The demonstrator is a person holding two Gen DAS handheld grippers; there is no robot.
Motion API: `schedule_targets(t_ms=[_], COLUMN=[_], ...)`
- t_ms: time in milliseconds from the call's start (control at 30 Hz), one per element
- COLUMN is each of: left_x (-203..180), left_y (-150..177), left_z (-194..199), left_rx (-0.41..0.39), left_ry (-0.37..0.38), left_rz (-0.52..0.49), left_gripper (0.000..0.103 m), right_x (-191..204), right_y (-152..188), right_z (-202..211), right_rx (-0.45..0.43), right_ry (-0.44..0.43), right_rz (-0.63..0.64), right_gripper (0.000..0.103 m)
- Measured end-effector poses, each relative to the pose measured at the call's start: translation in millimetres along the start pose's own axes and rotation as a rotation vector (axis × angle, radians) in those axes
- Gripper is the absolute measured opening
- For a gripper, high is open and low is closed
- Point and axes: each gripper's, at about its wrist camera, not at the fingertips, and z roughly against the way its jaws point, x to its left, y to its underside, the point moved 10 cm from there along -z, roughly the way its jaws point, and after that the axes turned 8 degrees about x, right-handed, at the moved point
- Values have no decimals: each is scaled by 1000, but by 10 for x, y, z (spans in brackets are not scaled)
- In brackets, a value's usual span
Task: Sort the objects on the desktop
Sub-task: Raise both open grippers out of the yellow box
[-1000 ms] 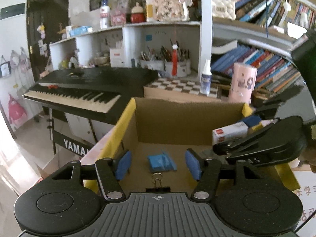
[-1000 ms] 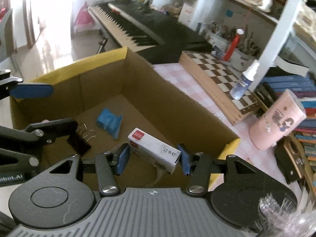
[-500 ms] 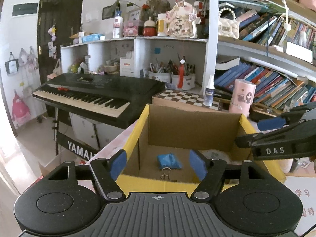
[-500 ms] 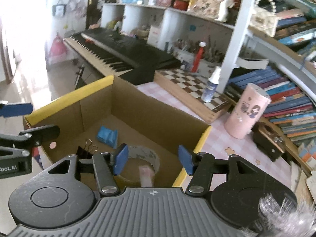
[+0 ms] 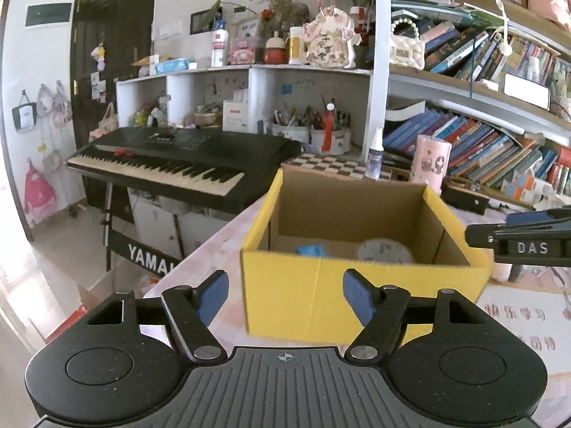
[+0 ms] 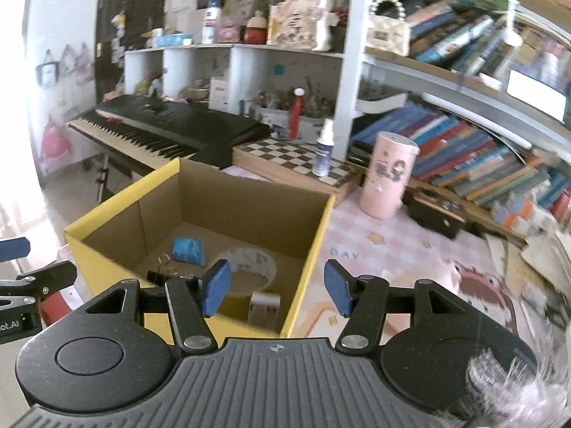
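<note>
2 grippers, left [image 5: 283,296] and right [image 6: 273,287], hung empty with jaws apart before our yellow cardboard box [image 6: 307,249] holding a tape roll [image 6: 249,267] and binder clip [image 6: 160,273]; next we needed another desktop object.

Box [image 6: 307,249] top open, walls round.

Bright left glare, blurred fisheye edges

Home study: keyboard piano [image 5: 178,164], crowded bookshelves [image 5: 492,149], chessboard [image 6: 296,160].
</note>
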Motion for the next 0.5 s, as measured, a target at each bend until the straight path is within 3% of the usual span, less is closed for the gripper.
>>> schedule_targets(t_ms=[500], left_x=[177], left_y=[513], left_z=[358], left_rx=[62], left_ry=[-10], left_rz=[-26], left_gripper=[75], right_x=[332], right_y=[842], right_z=[545], right_rx=[39], right_ry=[50], right_rz=[-152], right_gripper=[57])
